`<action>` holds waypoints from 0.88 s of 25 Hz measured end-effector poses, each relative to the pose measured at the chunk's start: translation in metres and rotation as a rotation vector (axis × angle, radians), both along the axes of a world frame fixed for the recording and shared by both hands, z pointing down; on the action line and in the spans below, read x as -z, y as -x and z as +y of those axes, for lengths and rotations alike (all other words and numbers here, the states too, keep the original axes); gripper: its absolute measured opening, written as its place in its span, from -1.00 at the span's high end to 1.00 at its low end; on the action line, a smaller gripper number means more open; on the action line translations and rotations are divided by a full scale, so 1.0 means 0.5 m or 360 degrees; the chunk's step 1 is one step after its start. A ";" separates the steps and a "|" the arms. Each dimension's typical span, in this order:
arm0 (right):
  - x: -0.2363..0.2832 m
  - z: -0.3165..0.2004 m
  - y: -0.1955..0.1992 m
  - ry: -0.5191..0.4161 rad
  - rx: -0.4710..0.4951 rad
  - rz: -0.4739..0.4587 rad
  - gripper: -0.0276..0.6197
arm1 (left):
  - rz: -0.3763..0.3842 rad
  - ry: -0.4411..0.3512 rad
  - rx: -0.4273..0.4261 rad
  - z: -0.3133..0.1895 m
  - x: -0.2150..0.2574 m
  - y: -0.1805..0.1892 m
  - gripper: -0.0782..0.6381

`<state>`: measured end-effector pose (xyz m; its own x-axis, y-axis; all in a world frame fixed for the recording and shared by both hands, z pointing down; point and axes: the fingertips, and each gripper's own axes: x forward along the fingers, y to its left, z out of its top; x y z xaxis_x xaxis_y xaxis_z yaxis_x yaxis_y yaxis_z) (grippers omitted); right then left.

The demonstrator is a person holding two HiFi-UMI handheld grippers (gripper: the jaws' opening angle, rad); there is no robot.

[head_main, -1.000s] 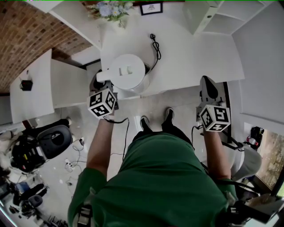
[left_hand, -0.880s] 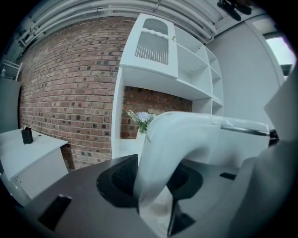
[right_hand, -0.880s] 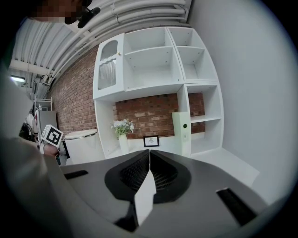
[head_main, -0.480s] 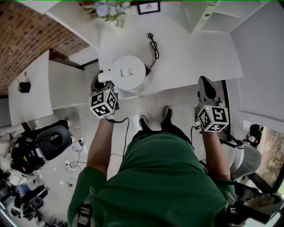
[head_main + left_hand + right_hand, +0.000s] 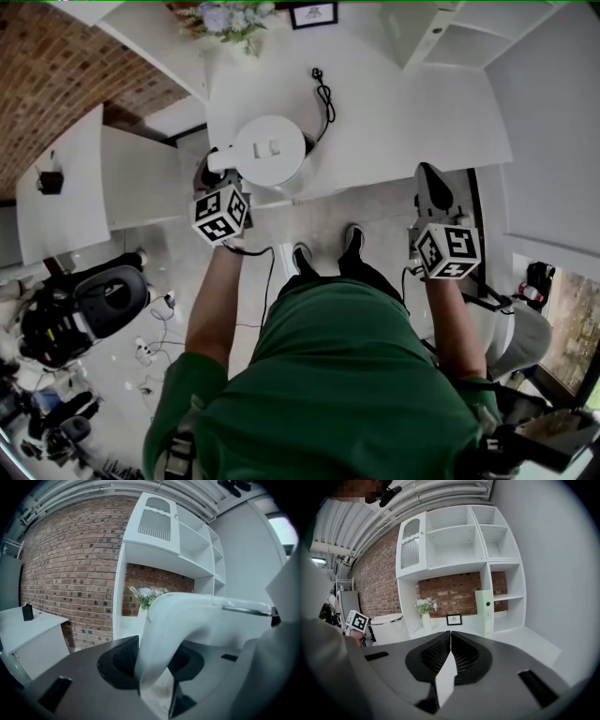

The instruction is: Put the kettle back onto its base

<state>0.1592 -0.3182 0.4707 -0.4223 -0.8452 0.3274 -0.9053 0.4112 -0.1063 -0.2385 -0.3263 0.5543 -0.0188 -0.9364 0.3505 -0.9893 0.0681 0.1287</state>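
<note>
A white kettle (image 5: pixel 270 150) stands near the front left edge of the white table (image 5: pixel 403 112). My left gripper (image 5: pixel 212 178) is shut on its curved handle (image 5: pixel 187 620), which fills the gap between the jaws in the left gripper view. The base is hidden under the kettle, and only its black cord and plug (image 5: pixel 324 94) trail out behind it. My right gripper (image 5: pixel 433 187) hangs off the table's front right corner, shut and holding nothing. In the right gripper view (image 5: pixel 450 641) the kettle (image 5: pixel 389 627) shows far left.
A vase of flowers (image 5: pixel 225 21), a small picture frame (image 5: pixel 316 16) and a white shelf unit (image 5: pixel 441 37) line the back wall. A lower white side table (image 5: pixel 56 216) carries a small black object (image 5: pixel 50 181). A black chair (image 5: pixel 103 300) and cables lie on the floor.
The left gripper and the kettle in it have sunk slightly toward the table. The right gripper has stayed where it was.
</note>
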 end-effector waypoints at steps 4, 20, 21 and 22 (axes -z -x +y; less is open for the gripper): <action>-0.002 0.012 0.005 0.0001 0.0008 0.0000 0.84 | -0.0068 0.0013 -0.0024 -0.005 -0.008 -0.002 0.34; -0.012 0.032 0.015 0.0014 0.0043 -0.0004 0.84 | -0.0129 0.0037 -0.0026 0.000 -0.033 0.016 0.35; -0.013 0.034 0.018 0.0015 0.0049 -0.0003 0.84 | -0.0171 0.0049 -0.0049 -0.001 -0.033 0.015 0.35; -0.013 0.035 0.020 0.0016 0.0055 -0.0002 0.84 | -0.0202 0.0060 -0.0068 -0.002 -0.033 0.014 0.36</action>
